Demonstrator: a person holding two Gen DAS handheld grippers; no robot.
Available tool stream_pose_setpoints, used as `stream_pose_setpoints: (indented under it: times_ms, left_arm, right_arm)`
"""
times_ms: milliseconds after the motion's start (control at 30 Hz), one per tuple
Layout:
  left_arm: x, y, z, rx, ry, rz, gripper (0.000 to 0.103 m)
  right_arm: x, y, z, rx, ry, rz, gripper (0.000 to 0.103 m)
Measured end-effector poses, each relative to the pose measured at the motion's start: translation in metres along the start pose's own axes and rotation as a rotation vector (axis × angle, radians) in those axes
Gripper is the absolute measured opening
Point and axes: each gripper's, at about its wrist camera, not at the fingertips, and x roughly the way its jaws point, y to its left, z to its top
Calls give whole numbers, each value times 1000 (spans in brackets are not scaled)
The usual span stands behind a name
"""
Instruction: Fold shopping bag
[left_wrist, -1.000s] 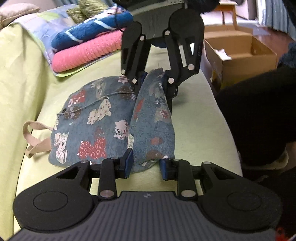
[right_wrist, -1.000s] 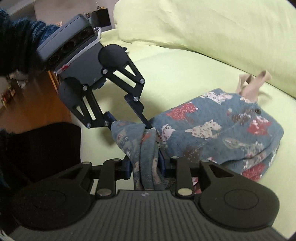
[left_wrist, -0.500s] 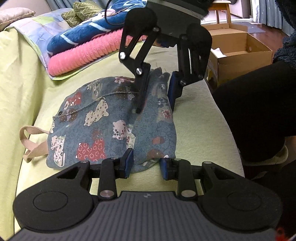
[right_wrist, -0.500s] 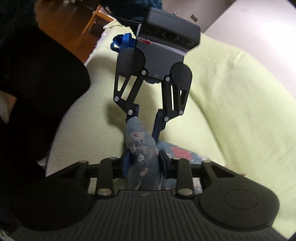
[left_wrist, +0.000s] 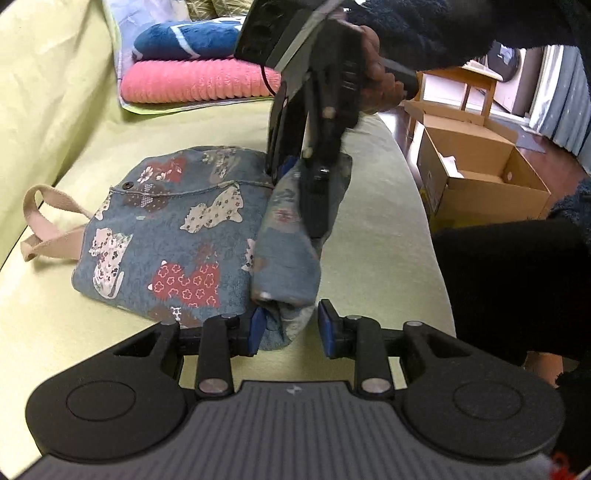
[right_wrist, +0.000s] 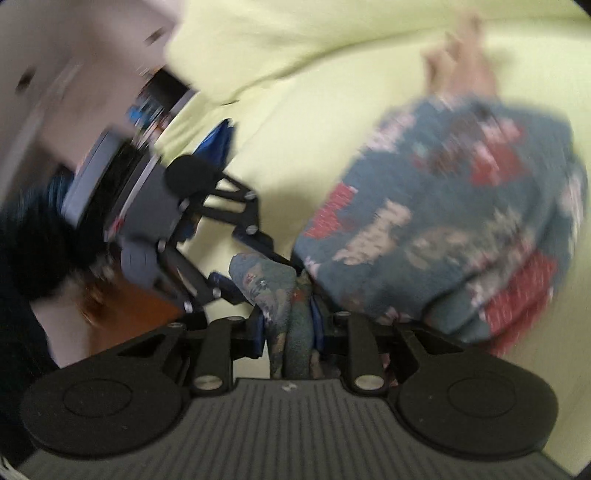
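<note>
Nearest, left hand-held gripper (left_wrist: 291, 328) at the near end of the shopping bag (left_wrist: 173, 236): blue pads spread, rolled fabric edge between them, touching the left pad only, clear of the right one. Bag itself flat on the yellow-green sofa (left_wrist: 373, 206), one side folded up into a thick roll, beige handles (left_wrist: 44, 218) trailing off the opposite side. Beyond, at the roll's far end, right hand-held gripper (right_wrist: 289, 330): jaws just closing, pinching the bunched fabric. Farther behind the bag, pink cushion (left_wrist: 199, 81) under blue blanket (left_wrist: 184, 38); beside the sofa's edge, open cardboard box (left_wrist: 484, 177).
</note>
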Motion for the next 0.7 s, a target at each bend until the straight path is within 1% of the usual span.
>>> stream_pose_setpoints:
  times_ms: [67, 133, 200, 233, 267, 333, 400, 433, 500, 533, 567, 633, 700]
  left_arm:
    - [1, 1, 0, -10, -4, 8, 34]
    - [2, -1, 0, -20, -7, 23, 34]
    - [2, -3, 0, -42, -14, 46, 34]
    - [2, -4, 0, -56, -8, 62, 34]
    - [-1, -6, 2, -65, 2, 84, 27]
    - [-11, -9, 4, -67, 12, 128, 27]
    - [-25, -17, 8, -64, -17, 201, 21]
    - [-32, -21, 12, -61, -41, 237, 21]
    - [-39, -26, 20, -55, -82, 264, 21]
    - [-38, -29, 25, -38, -89, 275, 21]
    - [-32, -31, 28, -21, -81, 279, 21]
    - [-12, -30, 31, -10, -27, 306, 19]
    - [0, -30, 29, -7, -8, 348, 19]
  right_arm:
    - [3, -16, 9, 169, 23, 32, 21]
    - [11, -27, 11, 298, 49, 43, 19]
    - [15, -34, 15, 357, 76, 46, 19]
    - [15, -36, 16, 372, 86, 45, 19]
    - [16, -38, 17, 387, 97, 44, 19]
    - [16, -41, 17, 409, 104, 45, 18]
    - [18, -43, 16, 422, 104, 44, 18]
    - [18, -43, 15, 423, 103, 42, 18]
    - [18, -43, 14, 424, 102, 38, 18]
    - [22, -45, 14, 430, 100, 38, 18]
    - [23, -46, 14, 432, 100, 37, 18]
    - [21, -47, 13, 438, 96, 36, 18]
    - [21, -48, 13, 443, 89, 30, 18]
